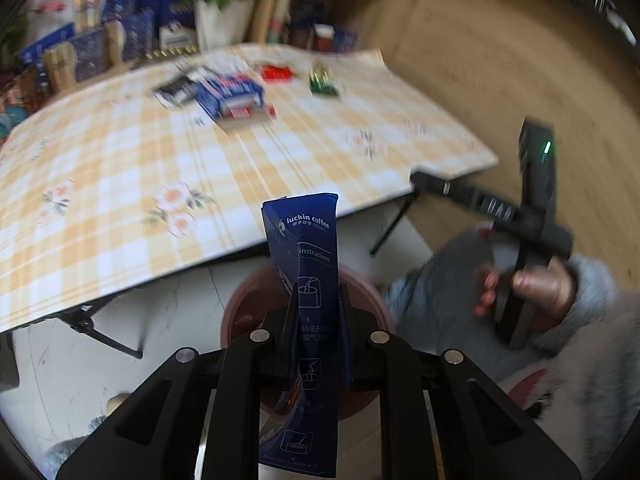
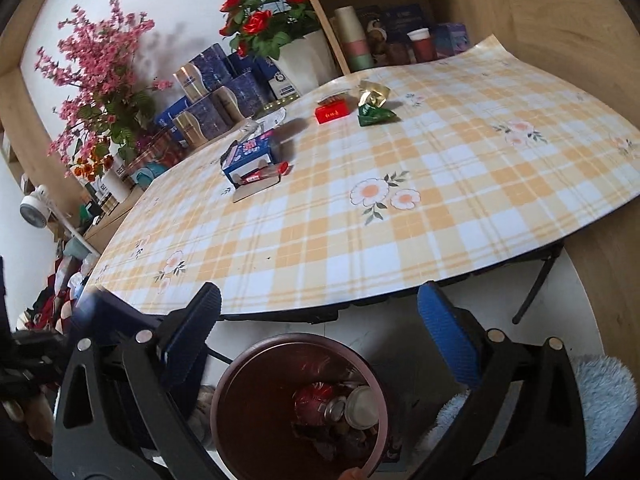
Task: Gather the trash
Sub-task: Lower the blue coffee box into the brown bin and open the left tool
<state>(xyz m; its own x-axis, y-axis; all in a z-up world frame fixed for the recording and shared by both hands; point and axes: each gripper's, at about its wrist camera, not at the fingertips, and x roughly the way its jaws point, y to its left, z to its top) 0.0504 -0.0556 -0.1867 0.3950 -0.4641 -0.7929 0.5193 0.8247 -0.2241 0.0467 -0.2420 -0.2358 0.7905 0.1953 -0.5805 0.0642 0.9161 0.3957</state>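
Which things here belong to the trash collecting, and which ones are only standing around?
Belong to the job:
- blue coffee sachet, held in the left gripper
- trash bin
- right gripper, open
- green wrapper, red packet, blue carton on the table

Just standing around:
- red roses
- pink blossoms
- shelf cups

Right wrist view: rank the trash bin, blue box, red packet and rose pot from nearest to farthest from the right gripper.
1. Trash bin, on the floor just below the open right gripper.
2. Blue box, mid-table, left of centre.
3. Red packet, farther back on the table.
4. Rose pot, beyond the table's far edge.
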